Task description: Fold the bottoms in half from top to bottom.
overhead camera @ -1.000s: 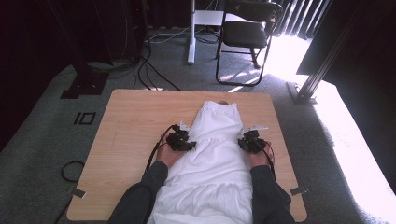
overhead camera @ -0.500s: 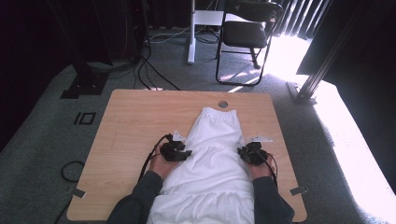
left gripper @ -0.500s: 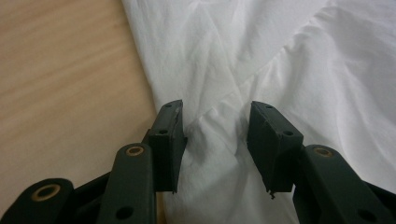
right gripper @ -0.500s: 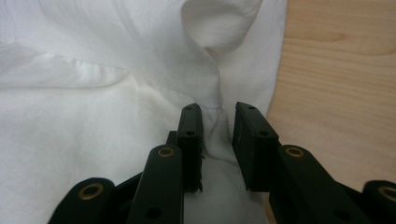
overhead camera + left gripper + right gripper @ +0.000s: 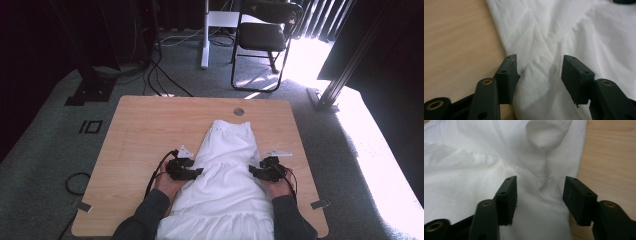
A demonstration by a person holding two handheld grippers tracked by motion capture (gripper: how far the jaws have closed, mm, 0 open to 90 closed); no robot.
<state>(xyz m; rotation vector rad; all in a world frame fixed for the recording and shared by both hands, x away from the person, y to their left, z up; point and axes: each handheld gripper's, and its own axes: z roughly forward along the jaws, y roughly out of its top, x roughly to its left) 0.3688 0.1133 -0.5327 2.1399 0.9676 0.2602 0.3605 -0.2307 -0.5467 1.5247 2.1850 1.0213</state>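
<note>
White garment's point(image 5: 225, 185) hem cut off below

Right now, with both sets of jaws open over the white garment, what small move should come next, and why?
Probably draw both grippers back off the white fabric garment. The left gripper and right gripper have just been opening, with cloth between the jaws but not pinched. Its sides look folded inward on the wooden table, so the release seems done.
</note>
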